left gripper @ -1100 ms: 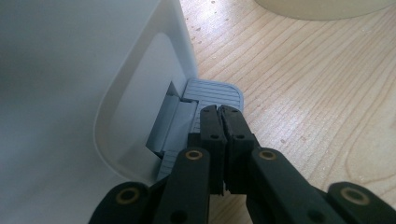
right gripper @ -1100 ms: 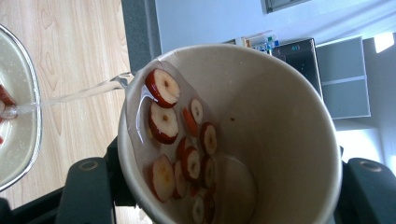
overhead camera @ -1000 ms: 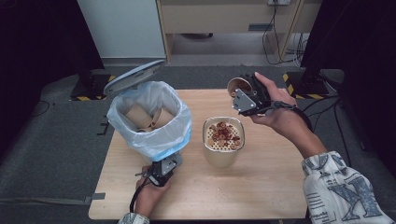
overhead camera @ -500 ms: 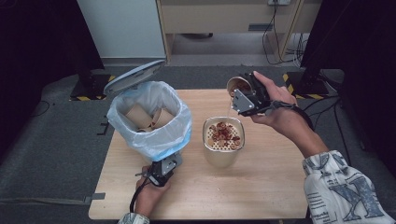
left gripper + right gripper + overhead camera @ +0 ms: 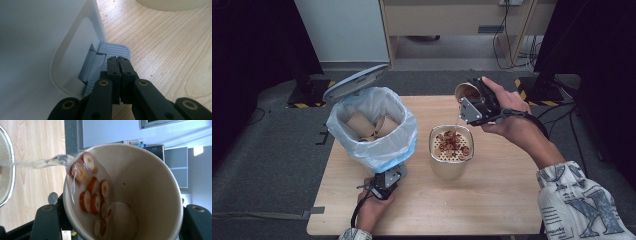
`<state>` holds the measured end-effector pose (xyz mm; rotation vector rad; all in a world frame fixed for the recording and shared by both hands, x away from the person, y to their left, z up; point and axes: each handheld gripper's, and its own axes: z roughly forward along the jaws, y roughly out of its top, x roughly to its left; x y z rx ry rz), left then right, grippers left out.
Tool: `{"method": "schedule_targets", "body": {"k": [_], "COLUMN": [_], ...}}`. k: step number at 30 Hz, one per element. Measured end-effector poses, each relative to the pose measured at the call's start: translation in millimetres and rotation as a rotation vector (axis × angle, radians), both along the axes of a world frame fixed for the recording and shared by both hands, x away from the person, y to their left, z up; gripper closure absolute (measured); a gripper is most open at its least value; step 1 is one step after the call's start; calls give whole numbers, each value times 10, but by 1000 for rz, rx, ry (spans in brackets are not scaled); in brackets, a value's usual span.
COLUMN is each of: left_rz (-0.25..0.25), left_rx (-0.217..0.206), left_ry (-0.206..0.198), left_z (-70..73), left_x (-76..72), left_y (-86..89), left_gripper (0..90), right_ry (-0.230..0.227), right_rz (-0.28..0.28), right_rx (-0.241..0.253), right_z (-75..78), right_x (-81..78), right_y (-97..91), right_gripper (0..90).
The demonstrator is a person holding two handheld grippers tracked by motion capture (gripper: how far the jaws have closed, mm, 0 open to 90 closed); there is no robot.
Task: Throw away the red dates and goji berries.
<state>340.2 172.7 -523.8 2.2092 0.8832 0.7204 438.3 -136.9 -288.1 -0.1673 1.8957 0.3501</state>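
Pouring paper cup [image 5: 465, 92], right claw [image 5: 473, 107] apparently clamping.

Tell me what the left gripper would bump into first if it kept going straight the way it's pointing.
The left gripper, jaws shut, already rests on the grey pedal at the foot of the white bin. Straight on, it would most likely run along the pedal into the recess in the bin's base, though depth there is hard to judge.
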Motion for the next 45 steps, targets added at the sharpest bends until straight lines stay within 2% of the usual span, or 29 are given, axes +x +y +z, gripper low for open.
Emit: {"method": "schedule_targets", "body": {"k": [2, 6, 21, 26, 28, 34, 37, 42, 45], "left_rz": [0, 0, 0, -1, 1, -1, 1, 1, 1], "left_rx": [1, 0, -1, -2, -3, -3, -2, -4, -4], "left_ry": [0, 0, -1, 0, 0, 1, 0, 1, 0], "left_z": [0, 0, -1, -1, -1, -1, -2, -1, -2], "left_x": [0, 0, 0, 1, 0, 1, 0, 1, 0], "left_y": [0, 0, 0, 3, 1, 2, 0, 2, 1], "left_gripper": [875, 875, 875, 874, 875, 875, 875, 875, 875], "right_ry": [5, 3, -6, -24, -34, -47, -51, -56, -56], "right_rz": [-5, 2, 1, -3, -7, 9, -12, 11, 5], "right_rx": [15, -4, 0, -28, -22, -90, -65, -107, -101], "right_z": [8, -4, 49, 97, 137, 175, 231, 223, 230], "right_x": [-1, -5, -19, -11, -4, -56, -27, -60, -50], "right_y": [-2, 14, 10, 20, 17, 62, 18, 61, 58], "right_gripper": [329, 329, 329, 329, 329, 330, 330, 330, 329]}}
